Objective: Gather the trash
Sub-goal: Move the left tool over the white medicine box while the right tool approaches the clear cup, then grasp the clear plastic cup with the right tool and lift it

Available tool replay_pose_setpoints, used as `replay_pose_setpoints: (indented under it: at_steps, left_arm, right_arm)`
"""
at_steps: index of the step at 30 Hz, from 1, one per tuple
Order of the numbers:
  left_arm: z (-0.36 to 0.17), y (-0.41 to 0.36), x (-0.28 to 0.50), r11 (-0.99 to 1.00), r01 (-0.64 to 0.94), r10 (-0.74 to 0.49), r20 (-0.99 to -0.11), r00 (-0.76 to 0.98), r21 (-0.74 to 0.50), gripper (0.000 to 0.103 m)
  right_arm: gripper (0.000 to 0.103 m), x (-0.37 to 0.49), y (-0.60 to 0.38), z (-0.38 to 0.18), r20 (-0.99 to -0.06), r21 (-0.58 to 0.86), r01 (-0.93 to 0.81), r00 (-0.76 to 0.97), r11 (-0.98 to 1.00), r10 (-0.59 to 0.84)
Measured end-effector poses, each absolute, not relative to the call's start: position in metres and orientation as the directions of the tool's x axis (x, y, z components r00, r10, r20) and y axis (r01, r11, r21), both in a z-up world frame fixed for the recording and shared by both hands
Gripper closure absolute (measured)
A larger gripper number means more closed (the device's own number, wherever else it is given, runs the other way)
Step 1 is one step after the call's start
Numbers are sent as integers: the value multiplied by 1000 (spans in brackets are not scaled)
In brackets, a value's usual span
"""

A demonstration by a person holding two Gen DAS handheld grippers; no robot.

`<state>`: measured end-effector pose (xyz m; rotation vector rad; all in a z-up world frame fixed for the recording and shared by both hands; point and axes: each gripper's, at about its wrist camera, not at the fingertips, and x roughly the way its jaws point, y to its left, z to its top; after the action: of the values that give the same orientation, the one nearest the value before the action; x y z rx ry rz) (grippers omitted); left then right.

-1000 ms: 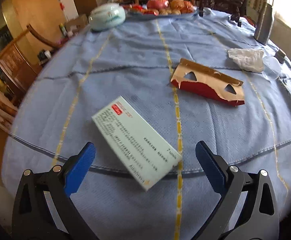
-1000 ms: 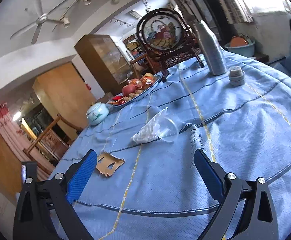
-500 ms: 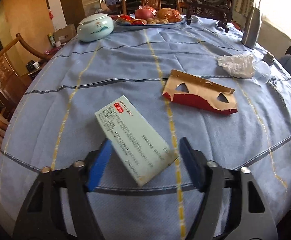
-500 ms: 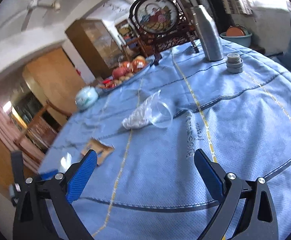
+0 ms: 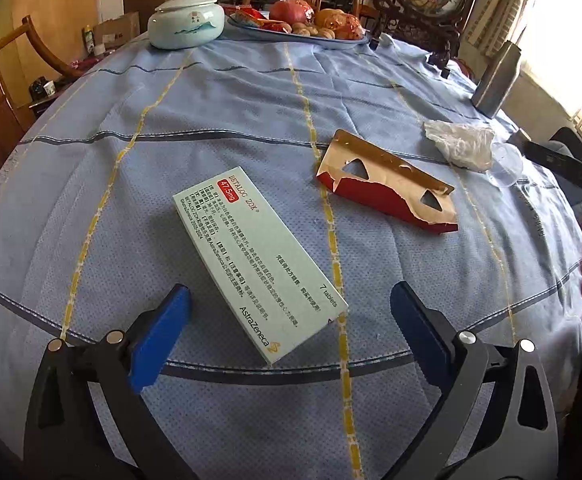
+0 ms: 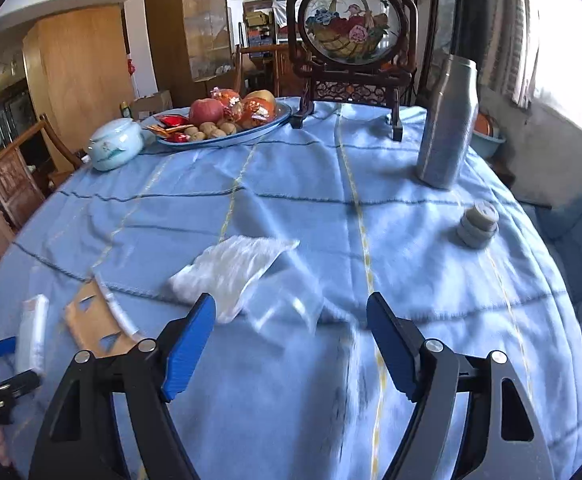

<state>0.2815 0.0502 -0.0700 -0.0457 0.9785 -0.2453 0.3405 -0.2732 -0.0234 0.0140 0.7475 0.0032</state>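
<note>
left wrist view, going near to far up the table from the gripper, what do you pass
left gripper → medicine box → torn red cardboard → crumpled tissue → metal flask → white lidded jar and fruit tray at the far edge

We see a woven blue tablecloth [image 5: 231, 112], matt and dimpled. The medicine box [image 5: 259, 256] is smooth printed card; the torn carton [image 5: 387, 188] shows raw brown board inside. The lidded jar [image 5: 187, 22] is glossy ceramic, the flask [image 6: 449, 124] brushed metal, the crumpled wrapper [image 5: 459, 144] thin plastic.
</note>
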Motion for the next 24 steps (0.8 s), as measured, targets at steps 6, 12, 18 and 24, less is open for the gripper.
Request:
replay_pose_setpoints:
  at_steps: [6,12,18,24]
  left_arm:
    - [-70,49,282,970,194,-229,-816,531,-146,7]
    - [-69,49,278,969,197,-236,-807,542,-151,7]
    - [-69,55,278,965,186,-259,-800,541,-186,7]
    - [-68,53,277,965,190,-258,-796,548,-181,7]
  right_arm:
    - [26,352,-292,-42,-696,70,41,718,997,19]
    - [51,357,-304,-45,-707,54,105,707,993,-36]
    - [45,346,-322,-37,-672,154,127,741,980,10]
    - [36,355,-279,-50,-697,-69,46,712,997,-81]
